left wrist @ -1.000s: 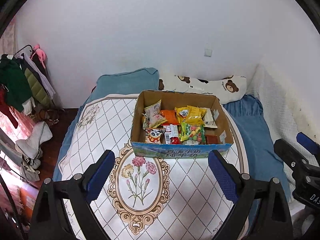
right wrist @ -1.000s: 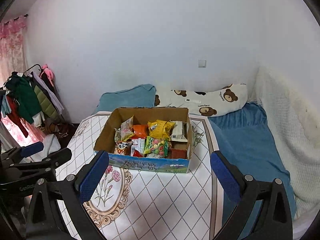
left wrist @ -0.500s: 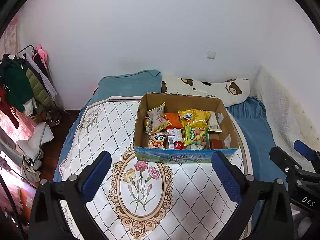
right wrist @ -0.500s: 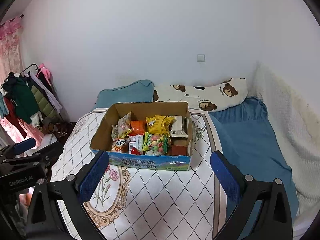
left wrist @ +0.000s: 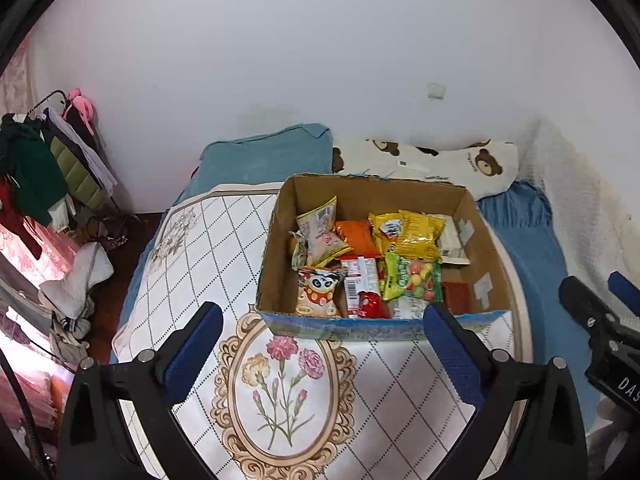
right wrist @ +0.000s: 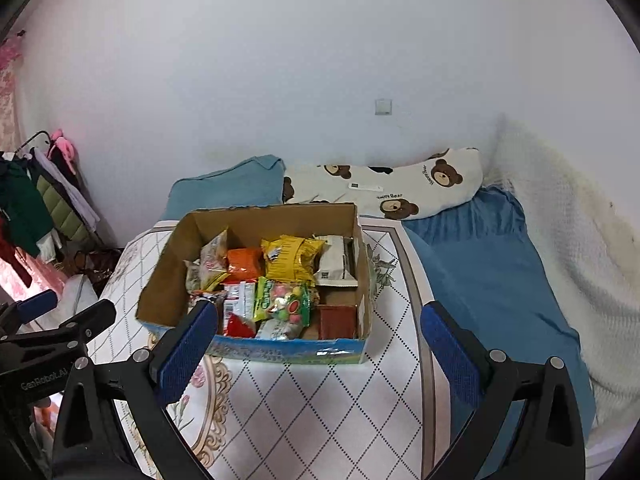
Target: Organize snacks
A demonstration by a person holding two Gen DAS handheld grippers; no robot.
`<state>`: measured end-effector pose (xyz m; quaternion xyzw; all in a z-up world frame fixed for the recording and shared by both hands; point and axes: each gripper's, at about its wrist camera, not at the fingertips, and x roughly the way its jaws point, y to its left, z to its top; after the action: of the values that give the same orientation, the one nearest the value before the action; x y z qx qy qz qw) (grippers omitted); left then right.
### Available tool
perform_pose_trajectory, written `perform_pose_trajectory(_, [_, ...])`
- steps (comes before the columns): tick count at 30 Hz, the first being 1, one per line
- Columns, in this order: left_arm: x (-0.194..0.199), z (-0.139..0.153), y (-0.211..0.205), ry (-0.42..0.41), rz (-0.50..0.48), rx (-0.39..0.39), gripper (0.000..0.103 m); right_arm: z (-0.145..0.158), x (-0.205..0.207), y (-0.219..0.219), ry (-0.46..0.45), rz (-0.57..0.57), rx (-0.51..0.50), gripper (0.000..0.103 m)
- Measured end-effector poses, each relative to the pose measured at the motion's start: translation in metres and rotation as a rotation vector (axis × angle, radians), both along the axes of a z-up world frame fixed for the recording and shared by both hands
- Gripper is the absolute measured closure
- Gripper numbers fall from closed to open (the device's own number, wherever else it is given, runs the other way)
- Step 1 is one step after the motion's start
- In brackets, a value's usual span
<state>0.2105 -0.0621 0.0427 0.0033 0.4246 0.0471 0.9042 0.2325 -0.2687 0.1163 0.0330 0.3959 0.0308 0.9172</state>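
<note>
An open cardboard box (left wrist: 276, 248) stands on the bed and holds several snack packets. Among them are a yellow bag (left wrist: 416, 232), an orange packet (left wrist: 356, 236), a green candy bag (left wrist: 412, 280) and a panda packet (left wrist: 318, 292). My left gripper (left wrist: 320, 332) hovers just before the box's near blue wall, open wide and empty. In the right wrist view the same box (right wrist: 168, 272) lies ahead and slightly left. My right gripper (right wrist: 318, 328) is open above its near edge, holding nothing. The yellow bag (right wrist: 290, 258) and green candy bag (right wrist: 284, 300) show there too.
The box rests on a white diamond-pattern quilt (left wrist: 192, 264) with a flower medallion. Behind it lie a teal pillow (left wrist: 260, 156) and a bear-print pillow (left wrist: 460, 164). Blue sheet (right wrist: 480, 264) and a white blanket (right wrist: 568, 240) fill the right. A clothes rack (left wrist: 44, 160) stands at the left.
Both grippers have come forward and down toward the box, which now looks larger and nearer. The left jaws stand a little wider than a second ago.
</note>
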Motion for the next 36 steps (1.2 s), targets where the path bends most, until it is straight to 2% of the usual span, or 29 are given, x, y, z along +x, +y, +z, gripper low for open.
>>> perform_pose_trajectory(17, [0.033, -0.03, -0.001, 0.059, 0.02, 0.009, 0.001, -0.036, 0.033, 0.002, 0.051, -0.004, -0.007, 0.0])
perform_pose_trajectory(36, [0.037, -0.041, 0.005, 0.081, 0.023, -0.002, 0.001, -0.044, 0.038, 0.009, 0.071, 0.009, -0.006, 0.0])
